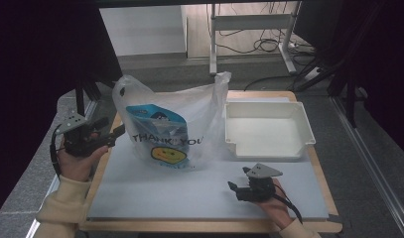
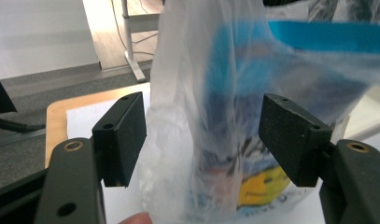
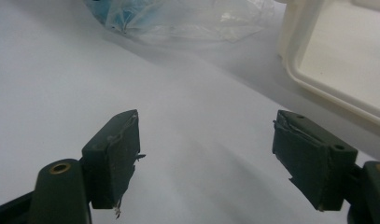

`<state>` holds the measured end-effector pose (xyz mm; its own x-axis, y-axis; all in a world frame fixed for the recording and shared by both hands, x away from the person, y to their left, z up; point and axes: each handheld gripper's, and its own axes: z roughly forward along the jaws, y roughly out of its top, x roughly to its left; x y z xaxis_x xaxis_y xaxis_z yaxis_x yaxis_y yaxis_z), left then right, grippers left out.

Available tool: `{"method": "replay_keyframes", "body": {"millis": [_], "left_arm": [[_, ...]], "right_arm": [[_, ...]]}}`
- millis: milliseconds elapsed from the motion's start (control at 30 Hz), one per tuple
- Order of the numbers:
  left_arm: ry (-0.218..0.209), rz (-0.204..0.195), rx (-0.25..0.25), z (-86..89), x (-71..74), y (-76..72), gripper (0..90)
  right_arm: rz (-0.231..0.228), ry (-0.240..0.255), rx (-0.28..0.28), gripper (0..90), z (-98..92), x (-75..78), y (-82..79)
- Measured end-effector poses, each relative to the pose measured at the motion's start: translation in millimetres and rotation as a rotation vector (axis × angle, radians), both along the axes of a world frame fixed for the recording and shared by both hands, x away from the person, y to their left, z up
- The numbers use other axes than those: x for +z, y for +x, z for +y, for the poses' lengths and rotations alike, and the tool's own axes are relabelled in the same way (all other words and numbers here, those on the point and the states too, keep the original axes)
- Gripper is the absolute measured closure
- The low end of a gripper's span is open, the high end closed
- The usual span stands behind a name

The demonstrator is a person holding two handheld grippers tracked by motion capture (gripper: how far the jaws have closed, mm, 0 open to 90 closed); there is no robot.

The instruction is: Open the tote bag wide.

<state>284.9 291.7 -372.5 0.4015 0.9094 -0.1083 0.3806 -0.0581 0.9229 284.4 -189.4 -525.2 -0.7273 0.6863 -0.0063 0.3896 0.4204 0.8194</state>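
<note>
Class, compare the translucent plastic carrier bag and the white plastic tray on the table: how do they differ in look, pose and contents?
The translucent plastic carrier bag is soft and crinkled; the white plastic tray is rigid and rectangular. The bag stands upright with handles raised; the tray lies flat. The bag holds a blue packet; the tray is empty. Both rest on the grey mat.

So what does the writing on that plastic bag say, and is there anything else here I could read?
"THANK YOU" in dark capitals on the plastic bag, above a yellow smiley face.
Small print under the smiley: too small to read.
Print on the blue packet inside the bag: too blurred to read.
White tray: no writing visible.
In the left gripper view the bag's print is blurred and partly cut off, so nothing more reads there.
</note>
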Motion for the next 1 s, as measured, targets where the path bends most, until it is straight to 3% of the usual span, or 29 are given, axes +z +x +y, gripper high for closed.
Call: {"method": "replay_keyframes", "body": {"millis": [100,267,433,600,700,900,1000], "left_arm": [[-0.009,0.002,-0.013,-1.7,6.1,7.0,33.1],[0.014,-0.004,-0.021,-5.4,16.1,19.1,34.5],[0.01,-0.003,-0.029,-4.5,20.6,28.4,41.0],[0.004,-0.005,-0.06,-2.8,20.1,32.1,65.1],[0.003,-0.034,-0.062,-5.0,19.5,30.9,79.0],[0.023,-0.062,-0.072,-9.7,18.2,28.1,89.7],[0.002,-0.065,-0.074,-7.3,17.0,24.1,89.9]], "right_arm": [[0.0,0.001,0.003,23.1,0.9,-0.8,-0.2],[0.003,-0.007,-0.007,23.0,0.2,-2.1,1.0],[0.009,-0.016,-0.019,23.1,-0.8,-2.6,2.0],[0.012,-0.018,-0.021,23.0,-1.3,-3.4,2.8],[0.014,-0.024,-0.02,23.0,-0.8,-4.4,3.4],[0.011,-0.027,-0.021,22.9,-0.5,-4.0,2.8],[0.013,-0.022,-0.024,22.9,-1.6,-3.9,3.3]]}}
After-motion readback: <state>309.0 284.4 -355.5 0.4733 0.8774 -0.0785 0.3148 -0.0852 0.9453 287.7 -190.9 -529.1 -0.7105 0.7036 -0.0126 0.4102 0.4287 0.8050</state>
